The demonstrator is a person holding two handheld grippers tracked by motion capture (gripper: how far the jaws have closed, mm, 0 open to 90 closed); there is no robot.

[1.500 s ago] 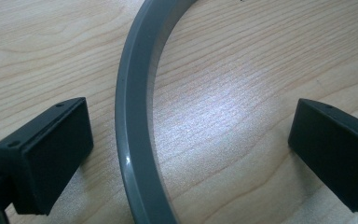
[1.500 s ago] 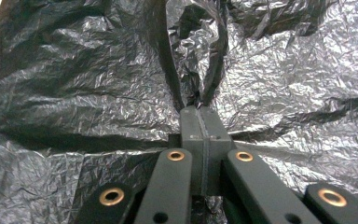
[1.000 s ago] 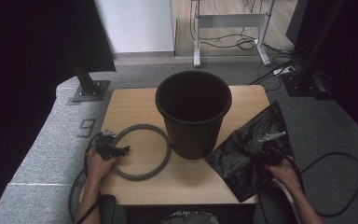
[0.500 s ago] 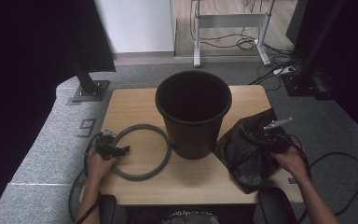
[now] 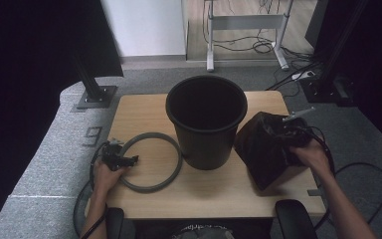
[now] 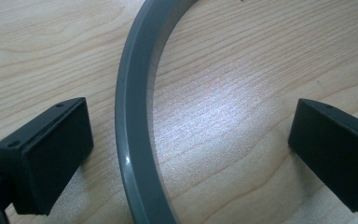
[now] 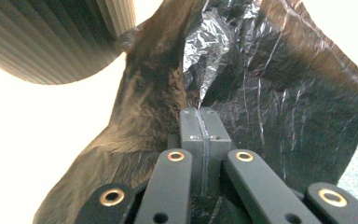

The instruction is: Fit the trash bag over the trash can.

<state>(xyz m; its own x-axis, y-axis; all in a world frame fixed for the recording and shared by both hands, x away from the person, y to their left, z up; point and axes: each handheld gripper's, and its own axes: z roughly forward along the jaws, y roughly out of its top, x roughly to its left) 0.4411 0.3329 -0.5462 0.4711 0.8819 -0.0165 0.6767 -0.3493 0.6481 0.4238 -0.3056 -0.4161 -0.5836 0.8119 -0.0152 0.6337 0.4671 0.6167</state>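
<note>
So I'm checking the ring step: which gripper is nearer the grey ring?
Left. The left gripper straddles the grey ring, open; the right gripper is beyond the bin, holding the black bag.

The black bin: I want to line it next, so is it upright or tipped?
Upright. The black bin stands on the table with its open mouth facing up, beside the grey ring.

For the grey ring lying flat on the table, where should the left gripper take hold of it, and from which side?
Grip the near-left arc of the grey ring, coming from above with one jaw inside the hoop and one outside. The band is thin and lies flat on the wooden table, so only its narrow wall offers a pinch. The left gripper already straddles that arc, jaws open.
</note>
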